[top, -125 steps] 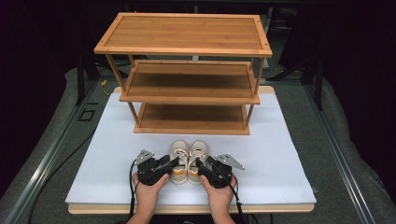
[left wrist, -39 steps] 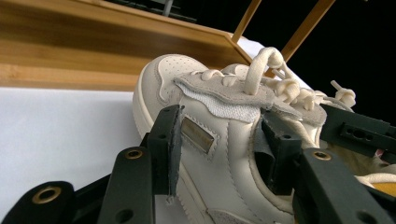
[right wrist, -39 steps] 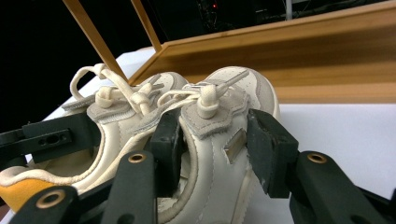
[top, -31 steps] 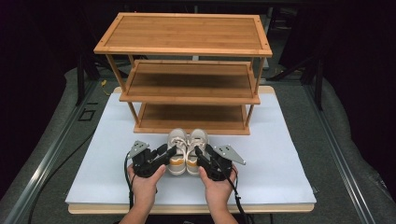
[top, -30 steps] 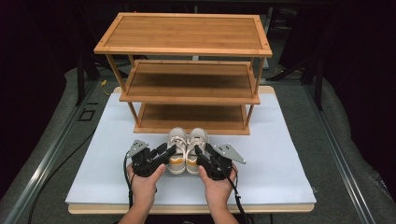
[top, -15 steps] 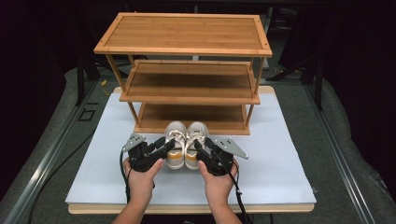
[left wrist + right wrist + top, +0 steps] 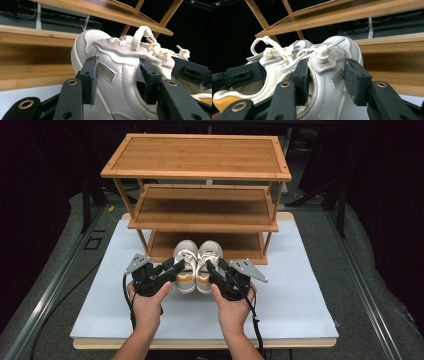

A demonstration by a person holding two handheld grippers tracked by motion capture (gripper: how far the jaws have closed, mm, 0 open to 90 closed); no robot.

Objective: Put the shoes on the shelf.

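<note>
**Pair of soft shoes held side by side, one in each tool**

Two pale shoes are held together in front of the wooden rack (image 7: 197, 195), toes towards it, above the white bench (image 7: 300, 295). In the high view the left shoe (image 7: 185, 265) is at 9 o'clock of the right shoe (image 7: 208, 264), the two touching along their inner sides. The rack's lowest shelf (image 7: 240, 242) lies at 12 o'clock of the pair, near the toes.

The left tool (image 7: 170, 270) is partly closed across the left shoe. In the left gripper view one pad presses the outer side panel and the other sits at the inner side by the tongue, so the upper (image 7: 120, 72) is pinched between them. The right tool (image 7: 216, 271) is likewise about half closed on the right shoe; in the right gripper view its jaws straddle the laced upper (image 7: 329, 75), one inside the collar and one on the outer wall.

The shoes are judged light and soft. The padded upper is likely to give under the pads, so a grip there may let the shoe sag or twist about the pinch. The smooth side panel may be slightly slippery, while the stitched edges offer more bite. A hold at the collar near the heel, or across the midfoot as here, is judged soundest; the loose laces (image 7: 274, 51) are best avoided, since they could catch on a shelf edge.
</note>
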